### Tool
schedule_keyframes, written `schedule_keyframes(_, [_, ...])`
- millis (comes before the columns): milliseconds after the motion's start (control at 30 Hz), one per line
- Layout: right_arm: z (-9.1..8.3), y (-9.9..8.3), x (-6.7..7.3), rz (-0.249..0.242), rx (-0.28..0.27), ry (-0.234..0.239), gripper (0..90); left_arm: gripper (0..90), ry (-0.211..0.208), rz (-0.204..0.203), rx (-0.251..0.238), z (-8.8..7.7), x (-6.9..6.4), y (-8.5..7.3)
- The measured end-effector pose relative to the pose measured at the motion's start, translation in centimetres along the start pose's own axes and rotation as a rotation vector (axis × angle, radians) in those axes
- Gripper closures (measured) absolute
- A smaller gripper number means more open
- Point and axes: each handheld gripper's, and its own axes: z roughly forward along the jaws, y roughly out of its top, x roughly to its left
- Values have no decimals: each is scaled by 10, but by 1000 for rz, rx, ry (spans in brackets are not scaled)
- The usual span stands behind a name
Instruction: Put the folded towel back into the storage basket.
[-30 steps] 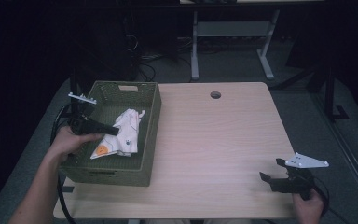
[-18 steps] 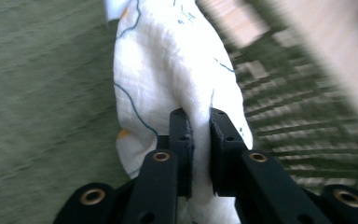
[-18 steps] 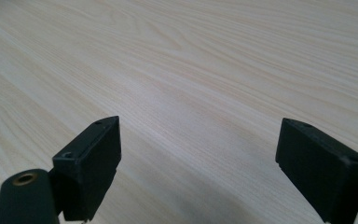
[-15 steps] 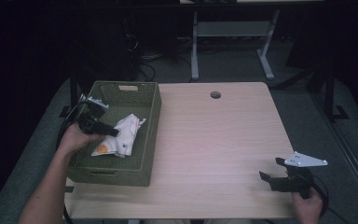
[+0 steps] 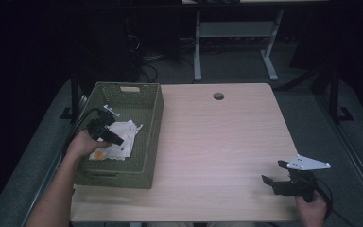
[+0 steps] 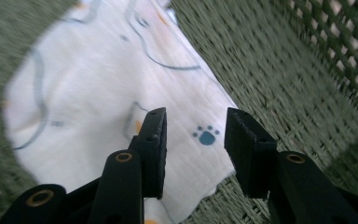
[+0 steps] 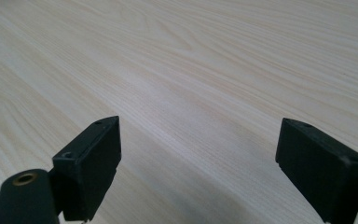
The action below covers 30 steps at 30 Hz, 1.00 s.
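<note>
The left gripper [image 5: 116, 140] was inside the green basket [image 5: 152, 124] at the left of the high view, directly over the white printed cloth [image 5: 123, 137] on the basket floor. Its jaws had just been opening and stood apart, nothing pinched; the left gripper view showed the cloth [image 6: 98, 93] beyond the gap. The right gripper [image 5: 270, 177] sat lower right on the table [image 5: 217, 142], jaws spread wide.

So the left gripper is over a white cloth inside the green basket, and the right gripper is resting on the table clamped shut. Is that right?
Not quite: the right gripper is open, its jaws standing wide apart over the bare wooden table, as the right gripper view shows. The rest holds: the left gripper is over the white cloth inside the green basket.
</note>
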Motion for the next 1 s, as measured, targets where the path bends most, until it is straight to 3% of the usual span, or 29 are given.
schedule_keyframes(200, [0,0,1,-3,6,4,135,580,-19,29,80,19,-6,6])
schedule_keyframes(300, [0,0,1,2,8,7,135,525,-54,1,140,32,-7,7])
schedule_keyframes(367, [1,0,0,-3,10,7,135,511,-40,16,161,37,-8,7])
schedule_keyframes(500, [2,0,0,-3,13,9,135,551,-6,15,139,37,-10,6])
schedule_keyframes(567, [1,0,0,-3,11,10,135,625,13,19,134,37,-11,6])
schedule_keyframes(700, [1,0,0,1,7,11,135,816,12,30,113,37,-14,5])
schedule_keyframes(767, [0,0,0,-5,4,12,136,863,17,38,110,35,-15,6])
schedule_keyframes(933, [-2,0,0,0,-2,12,135,876,-50,24,15,17,-18,7])
schedule_keyframes(1000, [-2,0,0,-3,-3,12,136,877,-84,35,-4,12,-22,9])
